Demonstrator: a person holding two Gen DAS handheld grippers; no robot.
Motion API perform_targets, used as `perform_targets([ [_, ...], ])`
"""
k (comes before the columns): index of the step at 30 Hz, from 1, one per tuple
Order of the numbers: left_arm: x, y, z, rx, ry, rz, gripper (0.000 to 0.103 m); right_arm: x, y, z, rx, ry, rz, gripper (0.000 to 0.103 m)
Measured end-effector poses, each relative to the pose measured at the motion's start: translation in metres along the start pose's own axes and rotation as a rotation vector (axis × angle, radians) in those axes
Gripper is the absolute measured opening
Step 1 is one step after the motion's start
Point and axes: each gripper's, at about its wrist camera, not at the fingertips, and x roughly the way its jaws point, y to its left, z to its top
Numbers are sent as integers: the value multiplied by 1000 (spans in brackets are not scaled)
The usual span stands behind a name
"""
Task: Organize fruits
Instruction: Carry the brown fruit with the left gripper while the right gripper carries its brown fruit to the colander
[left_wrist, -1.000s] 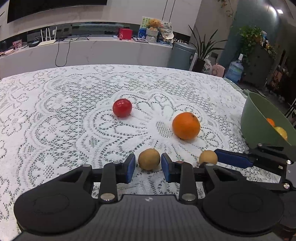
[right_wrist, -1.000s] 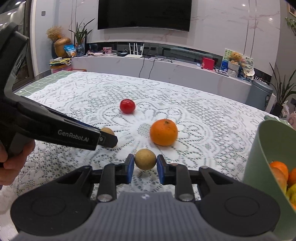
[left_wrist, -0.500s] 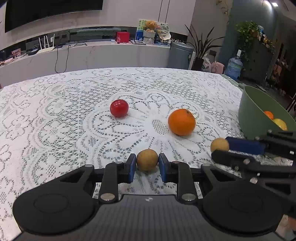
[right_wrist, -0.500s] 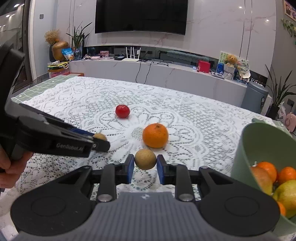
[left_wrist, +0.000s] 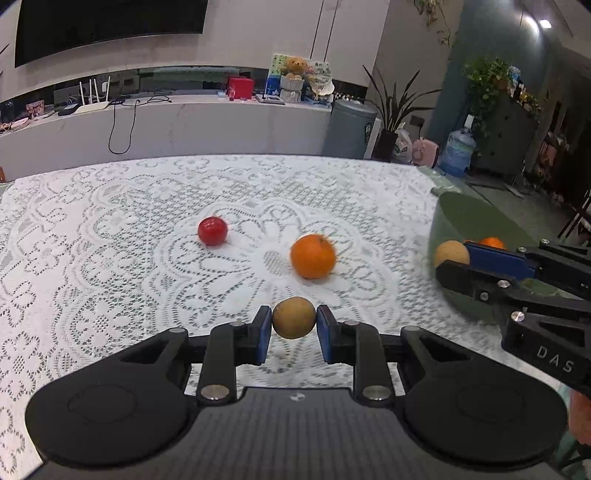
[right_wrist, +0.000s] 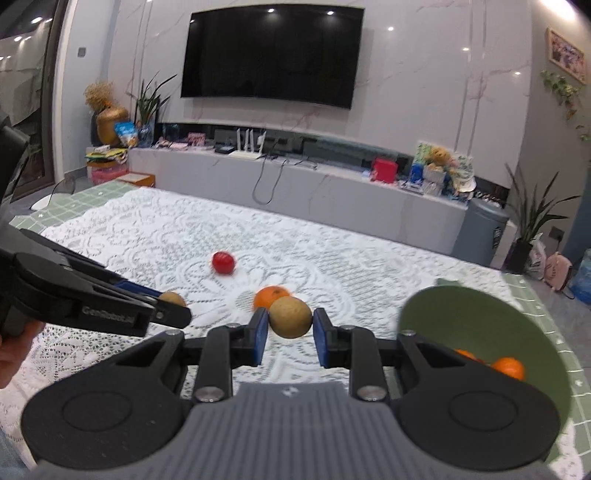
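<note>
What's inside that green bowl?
Inside the green bowl, two orange fruits show near the bottom. The right gripper, shut on a brown fruit, covers the rest of the inside.

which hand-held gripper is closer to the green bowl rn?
Right. The right hand-held gripper, shut on a brown fruit, is at the green bowl, beside its rim. The left hand-held gripper holds the other brown fruit farther left, over the lace tablecloth.
</note>
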Motion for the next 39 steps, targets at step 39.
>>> perform_targets([
  [39,30,-175,70,303,-29,-146,29,-42,-157,3,202,-6,-235,23],
])
